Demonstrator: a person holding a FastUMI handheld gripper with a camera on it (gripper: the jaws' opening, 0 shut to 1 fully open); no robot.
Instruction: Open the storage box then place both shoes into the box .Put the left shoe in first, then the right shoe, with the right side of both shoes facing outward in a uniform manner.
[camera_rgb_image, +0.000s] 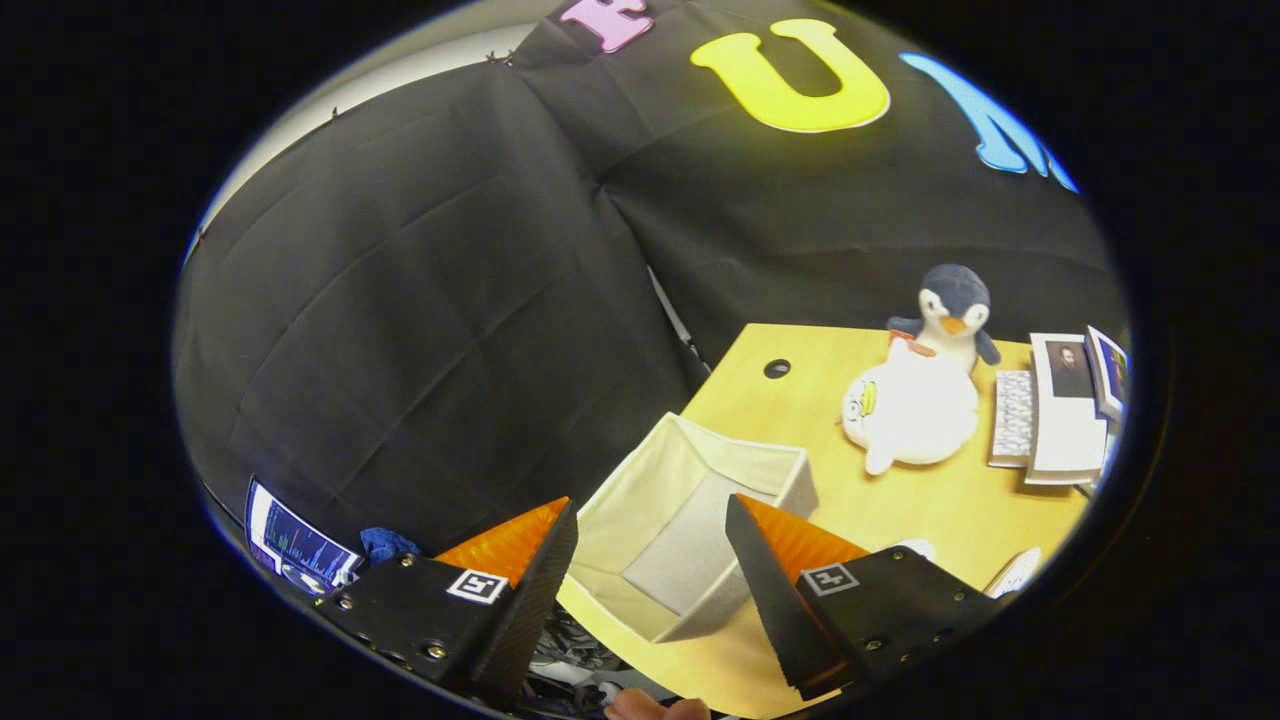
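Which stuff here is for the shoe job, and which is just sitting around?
For the job:
- open cream fabric storage box, between the fingers and just beyond
- gripper, fingers spread, holding nothing

Just lying about:
- grey and white plush penguin
- framed portrait pictures
- wooden table

The storage box (690, 520) has its near corners hidden behind the spread fingers of the hand-held gripper (650, 545). At four o'clock of it, a white thing (1015, 572) on the surface (940, 510) is cut off and unidentifiable. The framed pictures (1075, 400) are too small to make out.
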